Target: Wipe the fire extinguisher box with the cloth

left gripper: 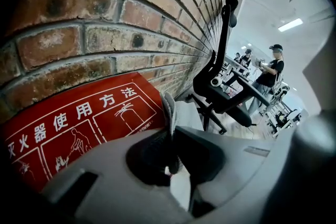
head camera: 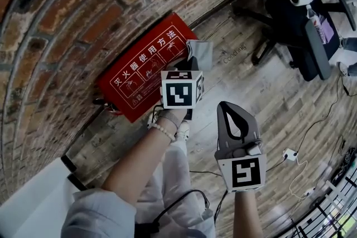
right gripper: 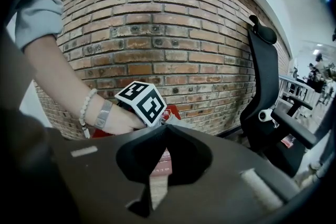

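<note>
Cloth of soft grey fabric point(head camera: 201, 54), likely light and floppy, sits clamped by its bunched edge in the left gripper point(left gripper: 170, 147) near the flat red fire extinguisher box point(head camera: 146, 67) against the brick wall point(head camera: 72, 14), right gripper point(right gripper: 165, 131) closed on nothing

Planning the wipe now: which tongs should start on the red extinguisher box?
Left. The left tongs grip the cloth right beside the box; the right tongs are shut, empty and farther back.
</note>
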### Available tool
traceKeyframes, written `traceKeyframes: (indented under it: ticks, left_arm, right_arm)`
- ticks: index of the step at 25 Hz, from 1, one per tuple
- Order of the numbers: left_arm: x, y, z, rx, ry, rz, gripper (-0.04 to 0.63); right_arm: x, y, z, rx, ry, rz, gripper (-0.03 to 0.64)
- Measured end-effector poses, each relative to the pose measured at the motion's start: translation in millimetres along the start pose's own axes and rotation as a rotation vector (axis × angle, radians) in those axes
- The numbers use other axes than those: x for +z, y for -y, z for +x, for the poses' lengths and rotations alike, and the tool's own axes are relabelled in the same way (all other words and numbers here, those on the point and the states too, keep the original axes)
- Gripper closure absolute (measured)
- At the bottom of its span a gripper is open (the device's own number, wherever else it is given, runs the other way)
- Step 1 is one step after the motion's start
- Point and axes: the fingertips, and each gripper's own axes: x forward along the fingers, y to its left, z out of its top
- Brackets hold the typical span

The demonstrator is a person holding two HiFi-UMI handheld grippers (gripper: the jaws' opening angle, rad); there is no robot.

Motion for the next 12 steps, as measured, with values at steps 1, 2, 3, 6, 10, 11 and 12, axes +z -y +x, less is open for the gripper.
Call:
traceKeyframes:
  ticks: [1,2,3,6,10,11,12]
  left_arm:
    - [-0.8,-0.8,-1.0,0.0,0.0,-0.001,0.583]
    - [-1.8,-1.5,-2.0,0.001,-0.001,-0.004,0.583]
    - [-2.9,-2.3,-2.9,0.001,-0.001,-0.005,0.583]
    - [-5.4,-5.9,-6.4,0.003,-0.001,-0.006,0.583]
    - [-9.0,-11.4,-12.1,0.006,-0.004,-0.015,0.583]
    - [-9.7,-13.0,-13.5,0.007,-0.004,-0.016,0.583]
    - [-10.4,-14.7,-14.9,0.009,-0.004,-0.017,0.583]
  right_arm:
    - [0.5,-0.9,0.5,0.002,0.0,-0.003,0.606]
    - [1.0,-2.0,1.0,0.004,-0.001,-0.005,0.606]
    - [1.4,-3.2,1.5,0.006,-0.001,-0.006,0.606]
    - [3.2,-7.6,2.8,0.012,0.001,-0.01,0.606]
    - [5.0,-12.9,3.4,0.017,0.002,-0.015,0.606]
    - [5.2,-14.4,3.9,0.02,0.001,-0.019,0.606]
    - [5.3,-16.0,4.3,0.023,0.0,-0.022,0.606]
